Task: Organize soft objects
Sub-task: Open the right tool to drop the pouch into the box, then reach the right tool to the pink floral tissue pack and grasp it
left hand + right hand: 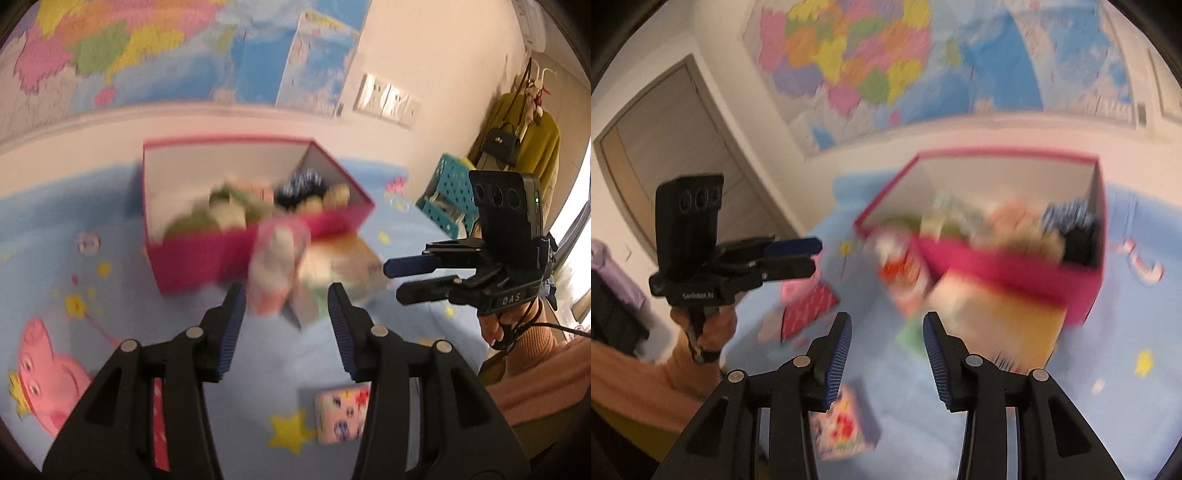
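Soft toys already fill the pink box on the blue bedsheet, likely gathered for tidying; more soft packs lie against its front, and both left gripper and right gripper hover apart, empty, probably ready to collect them

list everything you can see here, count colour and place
box: 1, pink outside, white inside, open, on the bed near the wall
soft things in box: several, green, cream, dark blue; blurred, count unclear
soft things outside box: a few, pink, white, yellow, against the box front; blurred
patterned packs: at least 2, pink and white, on the sheet nearest the cameras
sheet: 1, light blue with pink pig and yellow stars
maps: 2, multicoloured and blue, on the wall
crate: 1, teal, beside the bed
coat: 1, mustard, hanging at right
door: 1, grey-beige
left tongs: open, empty
right tongs: open, empty
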Tool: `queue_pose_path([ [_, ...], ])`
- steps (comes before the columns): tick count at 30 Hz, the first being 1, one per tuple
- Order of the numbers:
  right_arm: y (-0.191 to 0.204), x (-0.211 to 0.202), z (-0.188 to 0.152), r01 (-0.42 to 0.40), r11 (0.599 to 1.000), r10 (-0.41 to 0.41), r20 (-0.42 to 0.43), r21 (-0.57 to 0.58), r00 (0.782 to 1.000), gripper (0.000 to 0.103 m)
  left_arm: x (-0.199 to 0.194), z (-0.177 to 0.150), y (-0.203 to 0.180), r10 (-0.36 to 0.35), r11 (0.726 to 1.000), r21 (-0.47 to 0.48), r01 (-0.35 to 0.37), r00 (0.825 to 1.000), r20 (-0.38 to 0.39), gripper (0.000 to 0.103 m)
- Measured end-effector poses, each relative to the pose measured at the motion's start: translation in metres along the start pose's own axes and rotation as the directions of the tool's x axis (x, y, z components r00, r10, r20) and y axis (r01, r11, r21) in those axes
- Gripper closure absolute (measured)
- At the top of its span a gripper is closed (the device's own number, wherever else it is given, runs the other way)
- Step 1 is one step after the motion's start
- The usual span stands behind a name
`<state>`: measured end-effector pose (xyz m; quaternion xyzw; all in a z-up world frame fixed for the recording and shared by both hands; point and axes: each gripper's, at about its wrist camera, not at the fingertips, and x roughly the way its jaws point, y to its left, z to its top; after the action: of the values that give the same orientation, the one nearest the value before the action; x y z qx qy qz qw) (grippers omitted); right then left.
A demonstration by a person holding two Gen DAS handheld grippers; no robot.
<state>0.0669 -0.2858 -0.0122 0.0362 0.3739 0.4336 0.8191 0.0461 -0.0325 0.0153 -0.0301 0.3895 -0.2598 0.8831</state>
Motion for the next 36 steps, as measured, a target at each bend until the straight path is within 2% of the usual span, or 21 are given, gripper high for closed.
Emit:
queue_pose_path([
  [8,0.005,0.03,-0.054,-0.047,0.996,0.059,-0.164,0.076,0.985,0.062,0.023,-0.057,0.002,-0.041,0.995,-0.1,0.029,0.992,-0.122,0.055],
  [15,0.012,0.042,-0.077,-0.069,0.99,0.095,-0.226,0.122,0.969,0.062,0.03,-0.082,-0.007,-0.087,0.992,-0.11,0.067,0.978,-0.188,0.055],
  [19,0.017,0.046,-0.077,-0.088,0.988,0.116,-0.225,0.13,0.968,0.062,0.034,-0.092,-0.012,-0.106,0.99,-0.113,0.083,0.971,-0.215,0.056],
  [23,0.021,0.049,-0.082,-0.091,0.986,0.121,-0.227,0.137,0.967,0.062,0.036,-0.097,-0.017,-0.127,0.989,-0.108,0.104,0.964,-0.235,0.067],
  [27,0.021,0.052,-0.083,-0.082,0.986,0.112,-0.216,0.143,0.97,0.063,0.037,-0.097,-0.028,-0.122,0.991,-0.085,0.104,0.961,-0.247,0.067],
  [36,0.015,0.054,-0.081,-0.043,0.986,0.072,-0.179,0.159,0.981,0.066,0.041,-0.093,-0.031,-0.154,0.984,-0.121,0.129,0.961,-0.231,0.067],
])
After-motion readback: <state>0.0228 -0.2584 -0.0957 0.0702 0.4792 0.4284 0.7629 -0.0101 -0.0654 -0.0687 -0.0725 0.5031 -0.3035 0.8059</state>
